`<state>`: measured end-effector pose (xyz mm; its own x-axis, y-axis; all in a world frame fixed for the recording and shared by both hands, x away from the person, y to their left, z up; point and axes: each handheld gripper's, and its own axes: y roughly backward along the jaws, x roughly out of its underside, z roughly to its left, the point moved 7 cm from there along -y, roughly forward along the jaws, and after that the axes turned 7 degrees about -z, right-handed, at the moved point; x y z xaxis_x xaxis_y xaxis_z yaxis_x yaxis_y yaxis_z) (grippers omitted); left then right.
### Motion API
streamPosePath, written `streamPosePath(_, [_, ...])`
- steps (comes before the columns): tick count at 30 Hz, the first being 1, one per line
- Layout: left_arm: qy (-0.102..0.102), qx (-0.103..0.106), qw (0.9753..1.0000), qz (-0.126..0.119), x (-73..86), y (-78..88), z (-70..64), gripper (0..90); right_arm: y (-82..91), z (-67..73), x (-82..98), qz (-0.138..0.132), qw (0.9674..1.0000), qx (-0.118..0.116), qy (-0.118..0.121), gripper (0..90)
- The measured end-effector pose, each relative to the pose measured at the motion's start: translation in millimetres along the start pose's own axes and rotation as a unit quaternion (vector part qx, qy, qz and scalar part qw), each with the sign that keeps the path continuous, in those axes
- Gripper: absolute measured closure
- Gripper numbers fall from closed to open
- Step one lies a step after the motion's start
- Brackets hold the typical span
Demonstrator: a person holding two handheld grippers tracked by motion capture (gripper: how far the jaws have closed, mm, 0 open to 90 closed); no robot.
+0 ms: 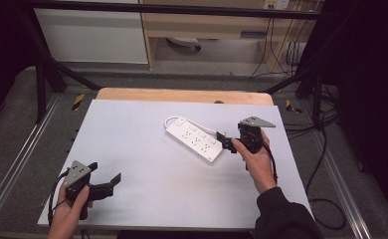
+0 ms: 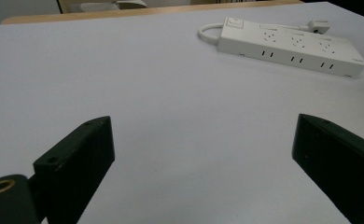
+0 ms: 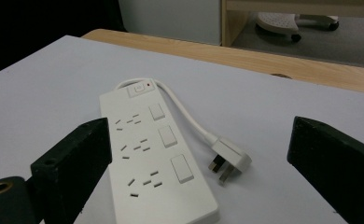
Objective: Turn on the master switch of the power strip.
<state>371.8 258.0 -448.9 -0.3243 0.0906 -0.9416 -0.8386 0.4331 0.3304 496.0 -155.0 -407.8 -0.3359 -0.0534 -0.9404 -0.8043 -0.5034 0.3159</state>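
1. While the left gripper (image 1: 113,180) rests wide open and empty at the near left, keep it clear.
2. Approach the power strip (image 1: 194,139), lying right of centre.
3. Right gripper (image 1: 225,141), wide open and empty: straddle its plug (image 3: 229,159) squarely.

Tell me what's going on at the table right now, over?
Left gripper open, empty, near table's front edge. Right gripper open, empty, at white power strip. Strip flat on table, its plug lying loose beside it. Nothing in the way.

I see even, soft light on the table (image 1: 142,149), with dark surroundings. Shadows stay faint. My gripper views are sharp far off, jaws slightly soft.
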Motion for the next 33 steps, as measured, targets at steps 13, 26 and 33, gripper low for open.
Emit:
streamPosePath(13, [0.002, 0.000, 1.0000, -0.002, -0.2, 0.6, 0.0, 5.7, 33.8, -9.1, 16.9, -0.010, 1.0000, -0.002, 0.001, 6.3])
streamPosePath(26, [0.001, 0.001, 1.0000, -0.003, -0.5, 1.3, -0.4, 5.7, 69.2, -31.6, 58.4, -0.005, 0.9994, 0.031, 0.017, 7.3])
streamPosePath(33, [-0.003, 0.000, 1.0000, -0.003, -0.6, 1.0, -1.0, 5.7, 75.7, -48.3, 94.6, 0.050, 0.9974, 0.049, 0.019, 5.9])
